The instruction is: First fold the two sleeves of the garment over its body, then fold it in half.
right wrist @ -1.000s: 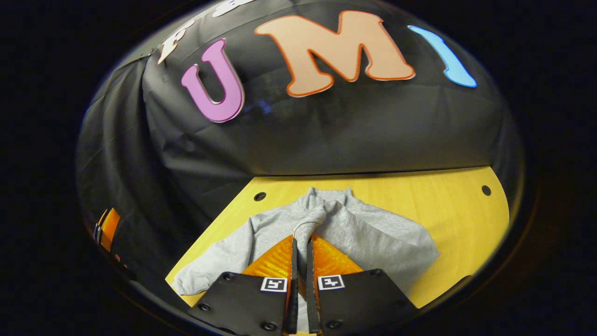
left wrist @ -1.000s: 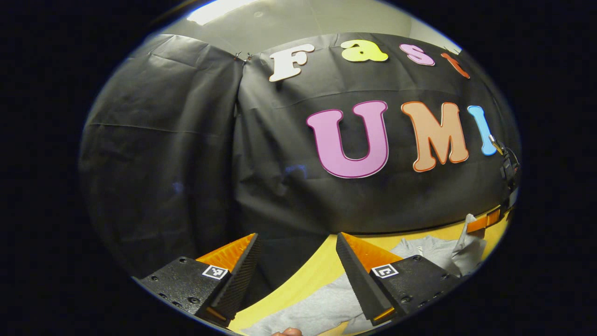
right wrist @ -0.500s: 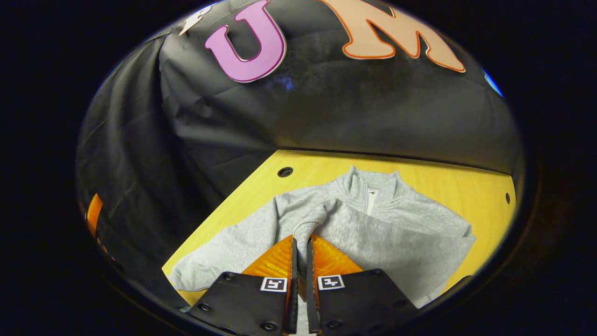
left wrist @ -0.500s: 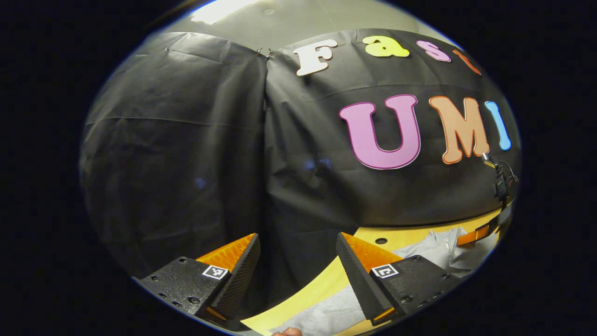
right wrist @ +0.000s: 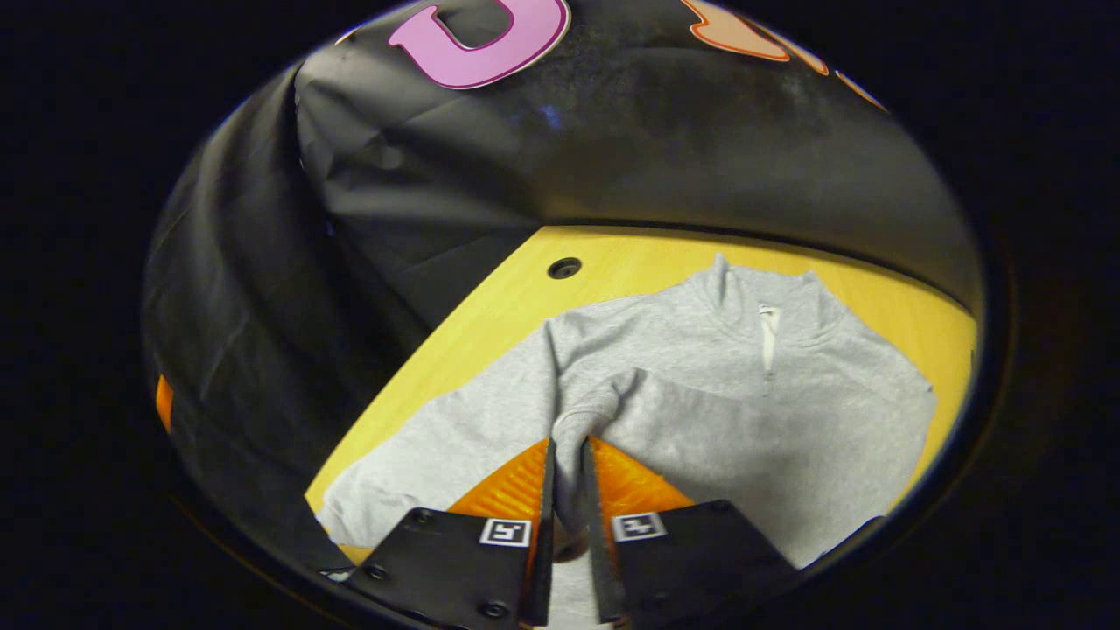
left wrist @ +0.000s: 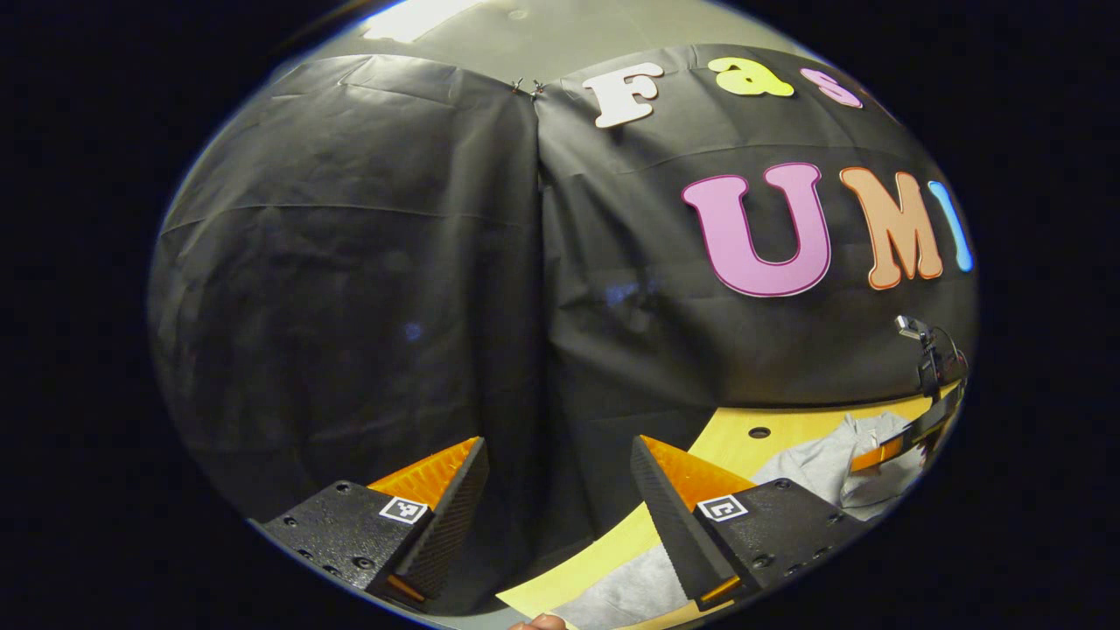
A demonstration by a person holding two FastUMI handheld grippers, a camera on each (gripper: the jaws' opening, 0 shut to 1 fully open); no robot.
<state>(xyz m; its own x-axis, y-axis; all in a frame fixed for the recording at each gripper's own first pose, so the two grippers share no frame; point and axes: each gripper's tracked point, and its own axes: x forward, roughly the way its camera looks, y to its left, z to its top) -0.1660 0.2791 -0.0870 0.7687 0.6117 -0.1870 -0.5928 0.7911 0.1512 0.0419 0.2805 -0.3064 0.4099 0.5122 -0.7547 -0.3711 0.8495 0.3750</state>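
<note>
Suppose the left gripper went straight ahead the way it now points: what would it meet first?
Most likely the black cloth wall, which lies dead ahead between the open left gripper fingers. The table sits off to the side. Depth is hard to judge.

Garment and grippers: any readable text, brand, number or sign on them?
None readable.
Garment: plain grey, no print or brand showing; anything at the collar is too small to tell.
Left gripper and right gripper: each finger block carries a square black-and-white marker, a pattern, not text.
</note>
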